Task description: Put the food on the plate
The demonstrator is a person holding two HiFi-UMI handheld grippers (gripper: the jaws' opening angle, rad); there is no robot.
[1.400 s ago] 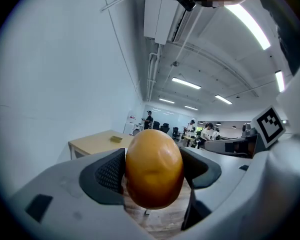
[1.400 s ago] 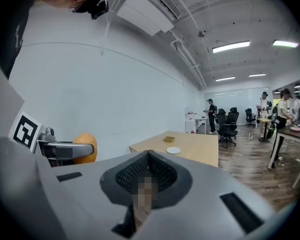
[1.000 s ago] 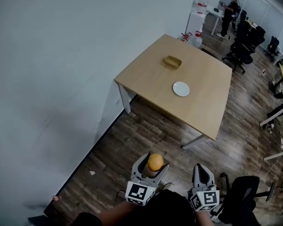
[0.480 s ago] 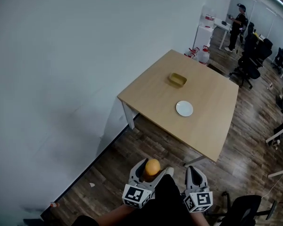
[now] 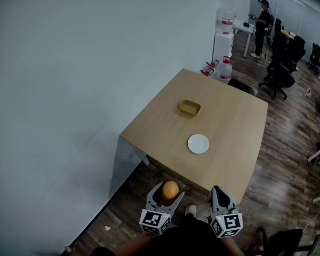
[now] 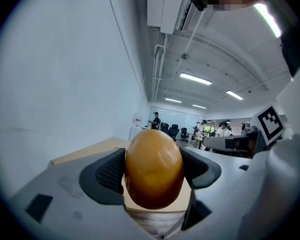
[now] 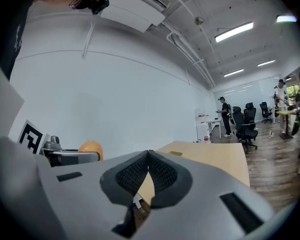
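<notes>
My left gripper (image 5: 169,191) is shut on an orange egg-shaped piece of food (image 5: 170,189), held low in the head view in front of the table. In the left gripper view the food (image 6: 154,168) fills the gap between the two dark pads. My right gripper (image 5: 220,193) sits beside it with its jaws closed together and nothing in them; its pads (image 7: 149,174) meet in the right gripper view. A small white plate (image 5: 198,143) lies on the wooden table (image 5: 165,137), well ahead of both grippers. A shallow yellow dish (image 5: 189,108) stands beyond the plate.
A white wall runs along the left. Water bottles (image 5: 223,68) and a white cabinet (image 5: 222,44) stand behind the table. Office chairs (image 5: 277,68) and a standing person (image 5: 264,19) are at the far right. Dark wood floor surrounds the table.
The view has shifted closer to the table, which now sits lower and nearer in the head view. Both grippers keep the same pose, the left still holding the food.
</notes>
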